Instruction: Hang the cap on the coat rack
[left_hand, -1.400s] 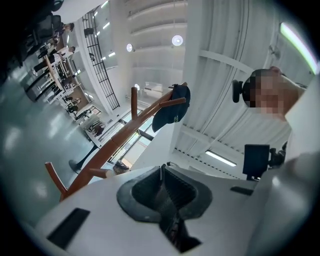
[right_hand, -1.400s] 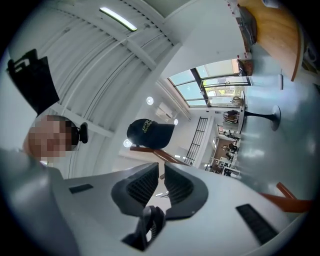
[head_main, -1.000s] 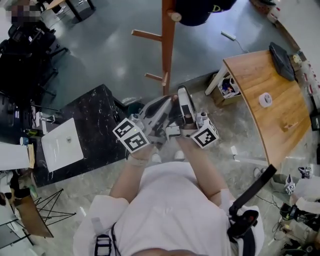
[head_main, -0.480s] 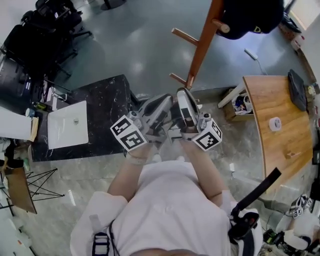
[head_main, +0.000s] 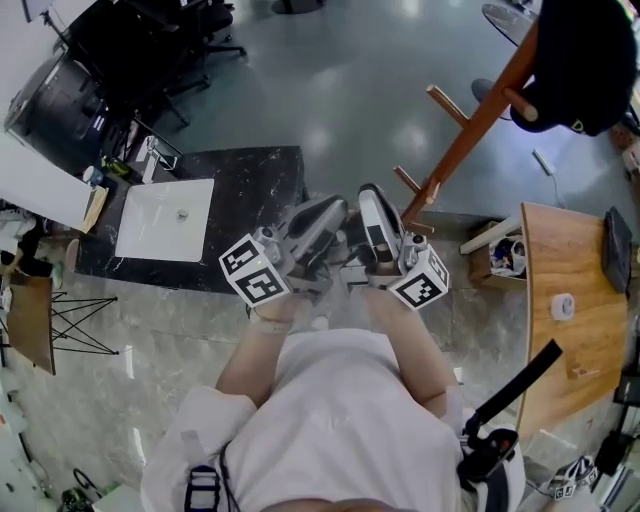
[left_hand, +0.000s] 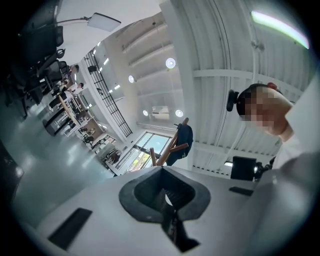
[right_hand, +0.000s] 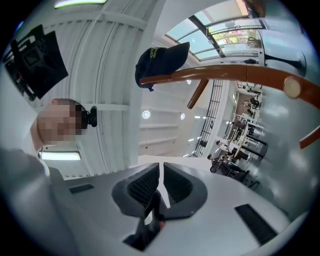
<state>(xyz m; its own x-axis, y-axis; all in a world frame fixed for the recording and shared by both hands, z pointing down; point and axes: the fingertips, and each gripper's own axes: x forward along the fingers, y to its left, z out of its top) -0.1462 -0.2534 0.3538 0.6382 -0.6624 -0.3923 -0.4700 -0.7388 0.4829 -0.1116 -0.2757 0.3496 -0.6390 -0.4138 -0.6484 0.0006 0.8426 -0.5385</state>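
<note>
Dark cap (right_hand: 160, 59) on rack (right_hand: 225, 75), beyond right hand-held gripper (right_hand: 161, 172)

Your cap (head_main: 585, 62) is dark with a small light mark on its front. It hangs on an upper peg (head_main: 517, 100) of the coat rack (head_main: 470, 122), crown draped over the peg. The rack is a reddish-brown wooden pole with short angled pegs lower down, all bare.

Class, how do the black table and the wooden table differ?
The black table is dark, marbled and straight-edged; the wooden table is light brown with a curved edge. The black table carries a white board; the wooden table a tape roll. Both stand on the floor.
</note>
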